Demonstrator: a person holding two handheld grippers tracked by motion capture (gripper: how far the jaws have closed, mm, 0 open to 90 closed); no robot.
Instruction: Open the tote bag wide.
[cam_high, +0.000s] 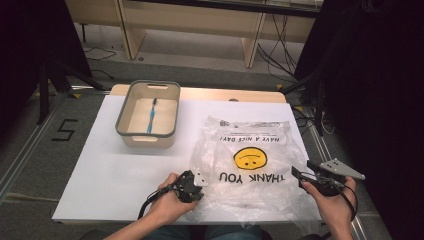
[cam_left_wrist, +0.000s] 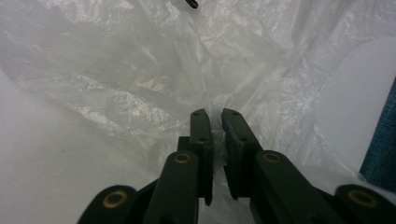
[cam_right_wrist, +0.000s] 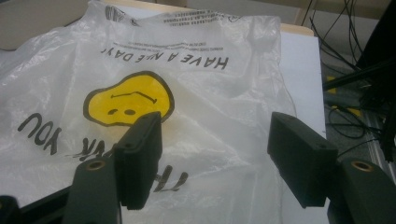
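left fingers: left gripper (cam_high: 196, 181) nearly closed, its fingers (cam_left_wrist: 201, 135) pinching a fold of the thin clear crinkled plastic bag with the yellow smiley print (cam_high: 250, 160) at the bag's near-left edge; film visible in the narrow gap between them
right fingers: right gripper (cam_high: 306, 176) wide apart, its fingers (cam_right_wrist: 140, 158) holding nothing, hovering just off the bag's near-right edge, aimed across the film
key relation: bag lies ahead of and between both hands; left side already caught, free right edge just beside the right fingers, so the right hand is the nearer one to take it
bag axis: runs away from the person, "THANK YOU" end near, "HAVE A NICE DAY" end far
surface: white sheet over the surface (cam_high: 110, 165); bag flat on its right half
also: beige rectangular plastic bin with grey rim (cam_high: 148, 114) far left, well apart from the bag, blue toothbrush (cam_high: 151, 116) inside
room: dark drapes at both sides, cables on the floor (cam_high: 280, 50) behind
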